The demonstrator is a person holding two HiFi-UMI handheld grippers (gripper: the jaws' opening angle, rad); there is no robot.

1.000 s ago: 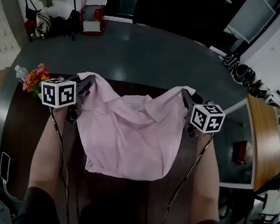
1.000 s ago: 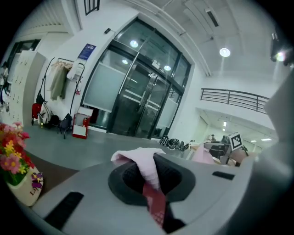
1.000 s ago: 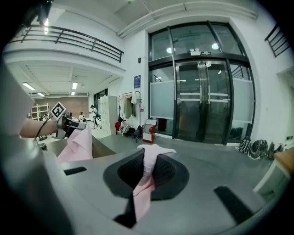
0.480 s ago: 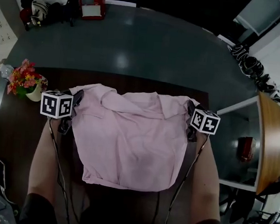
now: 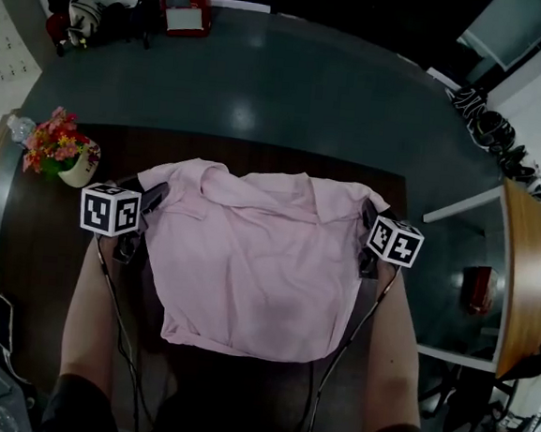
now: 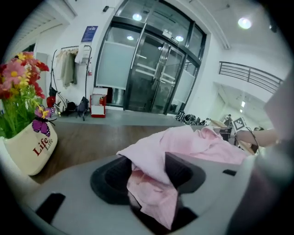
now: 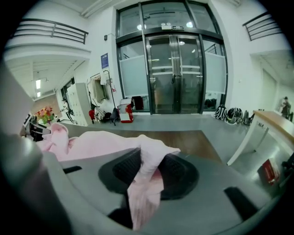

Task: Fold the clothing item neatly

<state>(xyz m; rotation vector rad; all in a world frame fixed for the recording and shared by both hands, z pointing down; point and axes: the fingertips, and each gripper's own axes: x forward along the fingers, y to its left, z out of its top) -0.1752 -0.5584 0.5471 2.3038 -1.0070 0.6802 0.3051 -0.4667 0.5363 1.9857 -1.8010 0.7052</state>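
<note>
Pink thin-fabric collared shirt, soft, light and limp, lies spread mid dark wooden bench; left gripper and right gripper fingers have just been opening, shoulder cloth slack between them; judged best held at seamed corners.

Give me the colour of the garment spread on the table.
The garment is plain pale pink, no pattern; it shows best in the head view.

Red script reading "Life" runs across a cream flower vase at the far-left corner of the table; a blue wall sign beyond is too small to read.
</note>
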